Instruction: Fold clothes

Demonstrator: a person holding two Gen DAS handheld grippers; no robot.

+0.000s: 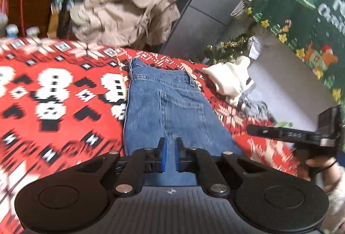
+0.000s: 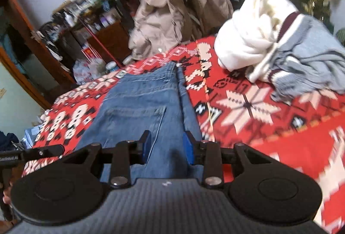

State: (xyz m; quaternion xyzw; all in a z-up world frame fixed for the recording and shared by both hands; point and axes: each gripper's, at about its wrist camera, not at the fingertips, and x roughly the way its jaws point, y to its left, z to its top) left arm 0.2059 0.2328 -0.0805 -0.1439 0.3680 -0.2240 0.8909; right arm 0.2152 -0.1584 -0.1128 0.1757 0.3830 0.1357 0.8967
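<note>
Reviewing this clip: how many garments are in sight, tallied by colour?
Blue: 1, the jeans laid flat on the red patterned cover
White/cream: 1, the bundled top
Grey: 1, the knit with dark red stripes
Beige: 1, the jacket hanging behind the bed
Total: 4

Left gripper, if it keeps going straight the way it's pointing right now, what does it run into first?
Most likely the jeans. The left gripper has its jaws slightly parted over the denim, which stretches ahead along its line on the red patterned blanket. Height above the cloth is unclear, so contact could be immediate or further up.
</note>
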